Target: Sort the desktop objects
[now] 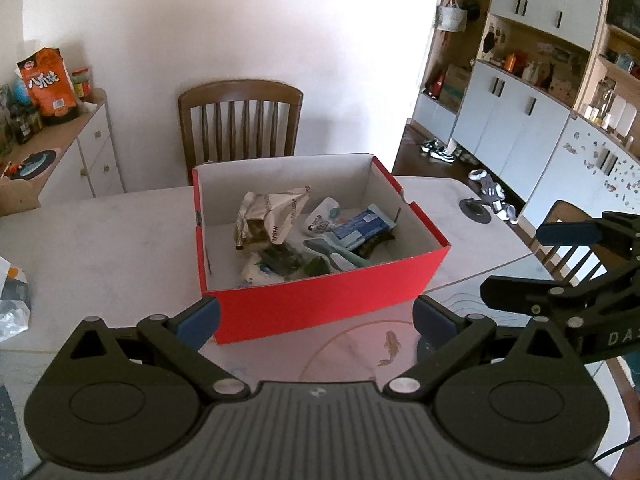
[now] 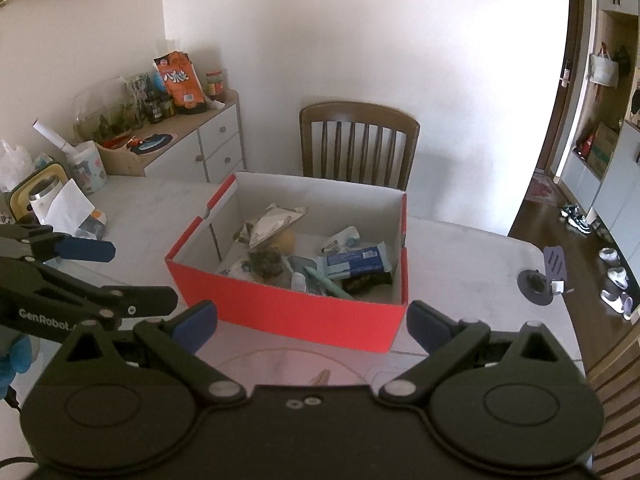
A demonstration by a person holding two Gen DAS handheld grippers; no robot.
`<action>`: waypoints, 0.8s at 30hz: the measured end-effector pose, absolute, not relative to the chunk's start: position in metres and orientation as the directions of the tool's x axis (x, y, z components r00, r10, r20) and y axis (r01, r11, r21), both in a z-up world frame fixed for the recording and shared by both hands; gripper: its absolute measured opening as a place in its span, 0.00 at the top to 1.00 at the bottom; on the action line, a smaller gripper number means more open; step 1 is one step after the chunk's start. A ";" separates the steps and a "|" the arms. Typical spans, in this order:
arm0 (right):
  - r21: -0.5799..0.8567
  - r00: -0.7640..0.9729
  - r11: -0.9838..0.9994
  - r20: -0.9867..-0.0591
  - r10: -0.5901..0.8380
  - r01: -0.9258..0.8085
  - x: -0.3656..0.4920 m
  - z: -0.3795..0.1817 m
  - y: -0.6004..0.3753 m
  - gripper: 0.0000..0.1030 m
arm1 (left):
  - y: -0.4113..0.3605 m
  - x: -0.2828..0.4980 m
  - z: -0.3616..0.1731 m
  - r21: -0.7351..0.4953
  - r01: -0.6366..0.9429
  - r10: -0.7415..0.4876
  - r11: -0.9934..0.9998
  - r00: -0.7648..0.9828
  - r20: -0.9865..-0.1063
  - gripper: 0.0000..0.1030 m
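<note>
A red cardboard box point(image 1: 320, 304) point(image 2: 288, 312) with a white inside stands on the pale table. In it lie a crumpled silver snack bag point(image 1: 268, 216) point(image 2: 272, 220), a blue packet point(image 1: 360, 228) point(image 2: 352, 262), a white tube point(image 1: 322, 216), a teal-handled item point(image 1: 344, 258) point(image 2: 328, 284) and dark green wrappers point(image 1: 284, 260). My left gripper point(image 1: 316, 318) is open just in front of the box, with nothing between its fingers. My right gripper point(image 2: 312, 322) is also open and empty before the box. Each gripper shows at the edge of the other's view.
A wooden chair point(image 1: 240, 120) point(image 2: 358, 144) stands behind the table. A sideboard point(image 2: 192, 140) with an orange snack bag point(image 1: 48, 84) is at the left. Cups and plastic bags point(image 2: 60, 196) crowd the table's left end. A round black item point(image 1: 476, 210) lies at the right.
</note>
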State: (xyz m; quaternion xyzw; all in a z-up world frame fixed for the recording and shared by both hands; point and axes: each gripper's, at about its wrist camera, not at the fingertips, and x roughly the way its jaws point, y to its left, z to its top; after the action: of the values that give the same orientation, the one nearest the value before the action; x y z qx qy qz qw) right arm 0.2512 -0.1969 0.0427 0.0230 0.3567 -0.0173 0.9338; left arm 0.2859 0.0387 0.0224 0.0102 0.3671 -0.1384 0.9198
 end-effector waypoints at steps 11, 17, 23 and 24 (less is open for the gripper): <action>0.026 0.747 0.998 -0.664 -0.027 0.059 0.244 0.043 -0.193 0.01 | 0.040 0.282 0.023 -0.079 0.257 -0.242 0.963 0.700 -0.671 0.00; 0.024 0.747 0.998 -0.664 -0.031 0.063 0.243 0.042 -0.193 0.01 | 0.039 0.282 0.022 -0.074 0.240 -0.226 0.968 0.704 -0.673 0.00; 0.024 0.742 0.997 -0.670 -0.037 0.072 0.241 0.039 -0.196 0.01 | 0.037 0.281 0.020 -0.062 0.240 -0.218 0.969 0.703 -0.677 0.00; 0.027 0.741 0.997 -0.671 -0.036 0.073 0.241 0.038 -0.196 0.01 | 0.037 0.280 0.020 -0.060 0.240 -0.216 0.969 0.705 -0.675 0.00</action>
State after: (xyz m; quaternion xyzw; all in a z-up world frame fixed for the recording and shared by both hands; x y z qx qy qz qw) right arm 0.2408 -0.1961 0.0382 0.0259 0.3590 -0.0294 0.9325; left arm 0.2798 0.0373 0.0197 0.0160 0.3637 -0.1235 0.9232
